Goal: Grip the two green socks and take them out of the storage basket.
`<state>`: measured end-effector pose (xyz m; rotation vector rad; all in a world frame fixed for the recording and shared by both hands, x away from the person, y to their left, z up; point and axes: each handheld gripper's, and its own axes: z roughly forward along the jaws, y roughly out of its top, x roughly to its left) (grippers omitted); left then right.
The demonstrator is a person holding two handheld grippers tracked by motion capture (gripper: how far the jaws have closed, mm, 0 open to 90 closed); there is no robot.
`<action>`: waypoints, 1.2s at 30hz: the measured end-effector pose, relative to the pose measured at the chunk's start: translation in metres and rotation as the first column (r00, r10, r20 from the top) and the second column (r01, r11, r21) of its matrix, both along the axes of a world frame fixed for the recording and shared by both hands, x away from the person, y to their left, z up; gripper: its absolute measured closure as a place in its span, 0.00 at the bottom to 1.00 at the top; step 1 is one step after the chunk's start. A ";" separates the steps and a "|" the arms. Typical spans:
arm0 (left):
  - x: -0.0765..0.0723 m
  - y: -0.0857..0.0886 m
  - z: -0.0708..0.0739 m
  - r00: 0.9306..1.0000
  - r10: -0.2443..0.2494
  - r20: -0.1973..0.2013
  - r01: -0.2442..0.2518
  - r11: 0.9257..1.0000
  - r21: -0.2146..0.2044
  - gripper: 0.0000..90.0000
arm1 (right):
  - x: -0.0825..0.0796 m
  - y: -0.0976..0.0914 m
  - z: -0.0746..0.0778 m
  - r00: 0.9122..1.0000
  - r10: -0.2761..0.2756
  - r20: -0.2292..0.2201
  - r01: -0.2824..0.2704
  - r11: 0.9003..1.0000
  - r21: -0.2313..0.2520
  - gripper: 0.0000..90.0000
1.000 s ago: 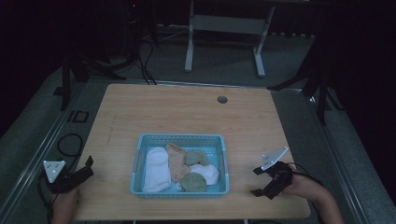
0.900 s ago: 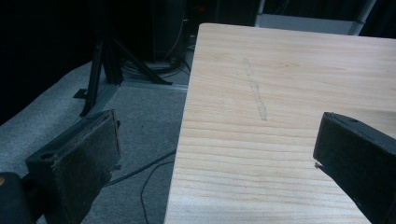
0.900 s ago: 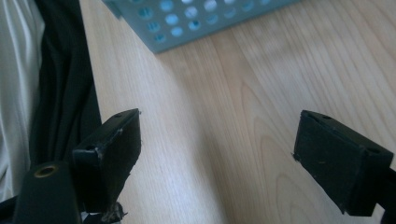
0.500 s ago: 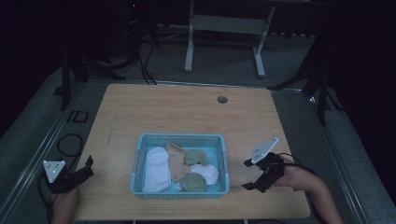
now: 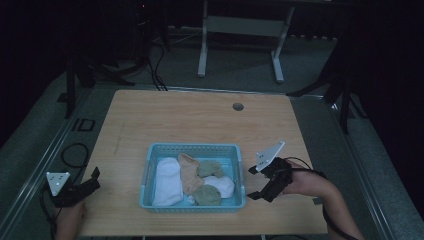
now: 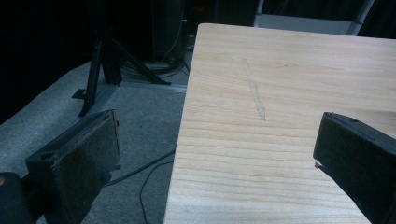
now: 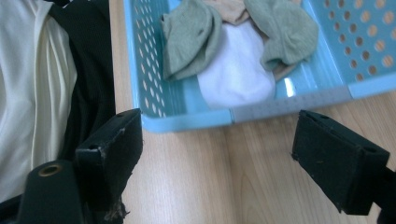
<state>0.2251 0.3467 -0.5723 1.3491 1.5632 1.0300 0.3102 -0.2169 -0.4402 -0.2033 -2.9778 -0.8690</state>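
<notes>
Socks all lie in the basket; none lifted yet. Right claw gapes beside it, left claw gapes, empty.

The high view is dim and grainy; beyond the table everything sinks into near black. Both gripper views are brighter, lit evenly from above, with soft shadows. A small glare spot sits on the blue basket rim. The 2 near jaws look slightly soft.
</notes>
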 end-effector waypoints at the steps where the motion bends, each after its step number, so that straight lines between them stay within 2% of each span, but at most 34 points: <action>1: 0.000 0.000 0.000 1.000 -0.001 0.001 0.001 1.000 0.000 0.01 | 0.001 0.003 0.000 1.000 0.010 0.001 -0.010 1.000 -0.001 0.18; 13: 0.000 0.000 0.000 1.000 -0.002 0.001 0.002 1.000 0.000 0.01 | 0.006 0.033 -0.004 0.998 0.060 -0.009 -0.060 0.998 -0.021 0.19; 28: 0.000 0.000 0.000 1.000 -0.006 0.001 0.006 1.000 -0.001 0.01 | 0.008 0.072 -0.015 0.989 0.145 0.000 -0.145 0.989 -0.035 0.35; 29: 0.000 0.000 0.000 1.000 -0.007 0.001 0.007 1.000 0.000 0.01 | 0.008 0.080 -0.019 0.988 0.156 -0.004 -0.156 0.987 -0.043 0.36; 36: 0.000 0.000 0.000 1.000 -0.008 0.000 0.008 1.000 -0.001 0.01 | 0.012 0.095 -0.033 0.987 0.161 -0.023 -0.163 0.983 -0.088 0.36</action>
